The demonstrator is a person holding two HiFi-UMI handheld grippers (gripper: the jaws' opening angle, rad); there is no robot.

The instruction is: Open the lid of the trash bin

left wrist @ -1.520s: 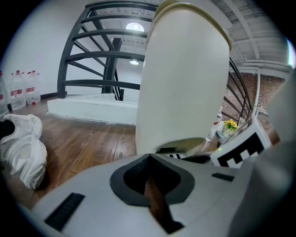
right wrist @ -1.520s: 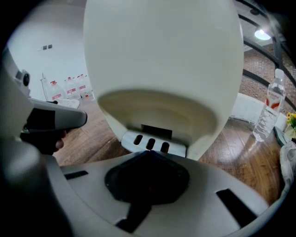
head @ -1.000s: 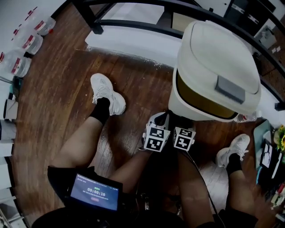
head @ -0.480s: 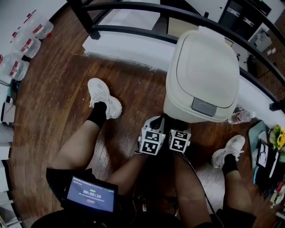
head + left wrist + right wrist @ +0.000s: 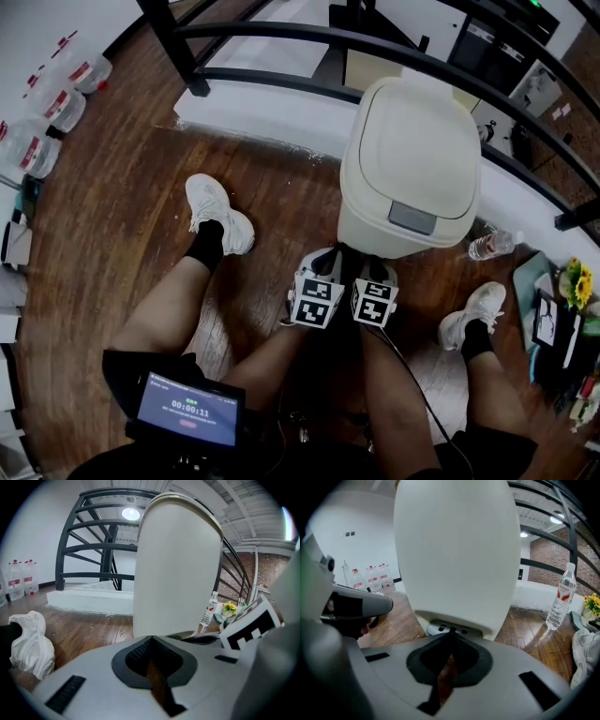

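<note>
The trash bin (image 5: 373, 228), cream-white and rounded, stands on the wooden floor (image 5: 112, 216) just in front of the person's knees, backed against a low white ledge (image 5: 253, 98) and a black railing (image 5: 281, 36). Its lid (image 5: 412, 141) lies down flat on the body, closed, with a grey patch (image 5: 412, 217) at its front edge. The 2 grippers sit side by side low at the bin's front, marker cubes nearly touching. The left gripper (image 5: 330, 255) has its jaws pressed together with nothing between them; in the left gripper view its tips (image 5: 151, 641) point at the bin's lower wall (image 5: 178, 573), just short of it. The right gripper (image 5: 373, 267) is likewise closed and empty; in the right gripper view its tips (image 5: 452, 632) sit right at a grey pedal (image 5: 440, 629) at the foot of the bin (image 5: 457, 550), though contact cannot be judged. A white shoe (image 5: 214, 208) rests on the floor left of the bin and a 2nd shoe (image 5: 476, 314) to its right. A small water bottle (image 5: 489, 246) lies beside the bin on the right, near some yellow flowers (image 5: 578, 278). A screen (image 5: 187, 410) showing a timer sits by the person's left thigh.
</note>
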